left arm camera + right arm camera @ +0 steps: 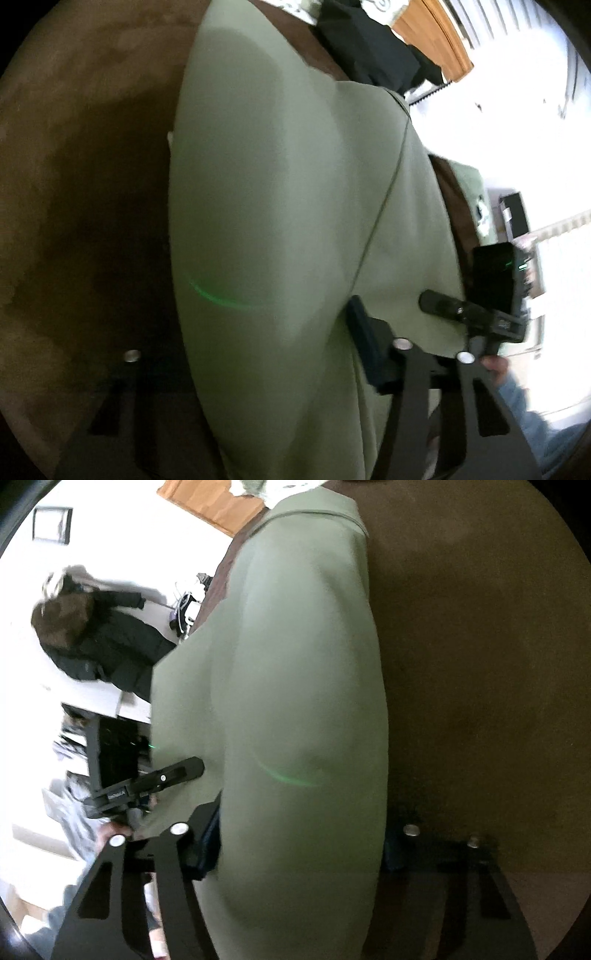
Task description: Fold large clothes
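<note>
A large sage-green garment (277, 184) lies in a long thick fold over a brown surface (74, 184). In the left wrist view my left gripper (258, 332) straddles the near end of that fold; its right finger (364, 332) presses the cloth's edge, and the left finger is in dark shadow. In the right wrist view the same garment (295, 664) fills my right gripper (303, 834), a finger against each side. Each view shows the other gripper at the fold's far edge: the right gripper (461, 306) and the left gripper (177, 771).
The brown surface (480, 664) spreads wide beside the garment. A black piece of clothing (369, 48) lies at the far end. A person in a dark jacket (103, 646) stands at a white table. A hand (495, 365) in a denim sleeve holds the right gripper.
</note>
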A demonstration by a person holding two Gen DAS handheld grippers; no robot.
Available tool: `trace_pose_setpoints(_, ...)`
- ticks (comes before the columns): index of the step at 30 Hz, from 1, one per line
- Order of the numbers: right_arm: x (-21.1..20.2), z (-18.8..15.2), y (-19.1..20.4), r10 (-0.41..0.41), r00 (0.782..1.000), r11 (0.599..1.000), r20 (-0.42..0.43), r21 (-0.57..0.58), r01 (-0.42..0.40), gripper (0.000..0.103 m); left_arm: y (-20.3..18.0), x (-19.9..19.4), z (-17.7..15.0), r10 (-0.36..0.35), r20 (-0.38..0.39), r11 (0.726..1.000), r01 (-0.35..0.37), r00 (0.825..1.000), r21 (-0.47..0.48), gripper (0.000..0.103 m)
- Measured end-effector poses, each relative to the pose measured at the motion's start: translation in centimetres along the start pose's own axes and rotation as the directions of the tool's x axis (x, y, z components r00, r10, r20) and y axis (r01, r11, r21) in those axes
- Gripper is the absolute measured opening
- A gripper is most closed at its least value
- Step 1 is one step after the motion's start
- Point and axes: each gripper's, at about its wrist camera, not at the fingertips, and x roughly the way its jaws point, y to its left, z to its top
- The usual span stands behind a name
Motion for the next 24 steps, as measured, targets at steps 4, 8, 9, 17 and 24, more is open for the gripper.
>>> trace_pose_setpoints(4,-0.8,-0.5,1.6,-0.046,0.998,0.996,0.041,-0.073,0.049,0.048,-1.7,-0.7,-0.2,0.069,0.044,0.996,-0.071,0.997,0.06,0.035)
trace_pose_setpoints(8,-1.7,-1.1,3.1,-0.054,0.996,0.989,0.076,-0.133,0.064,0.043,-3.0,-1.1,-0.3,0.12,0.083,0.988,-0.127,0.989,0.086,0.026)
trace_pose_setpoints(9,-1.9,-1.2,3.4,-0.056,0.995,0.987,0.082,-0.145,0.067,0.043,-3.2,-1.3,-0.3,0.13,0.092,0.987,-0.138,0.987,0.088,0.025)
trace_pose_setpoints(17,-4.0,-1.6,4.6,-0.048,0.991,0.982,0.127,-0.173,0.07,0.04,-5.6,-2.7,-0.1,0.156,0.137,0.979,-0.171,0.978,0.109,0.02)
trace_pose_setpoints(24,-7.5,-2.3,5.4,-0.054,0.981,0.976,0.185,-0.198,0.091,0.038,-8.3,-4.7,-0.3,0.142,0.182,0.976,-0.168,0.973,0.138,0.018)
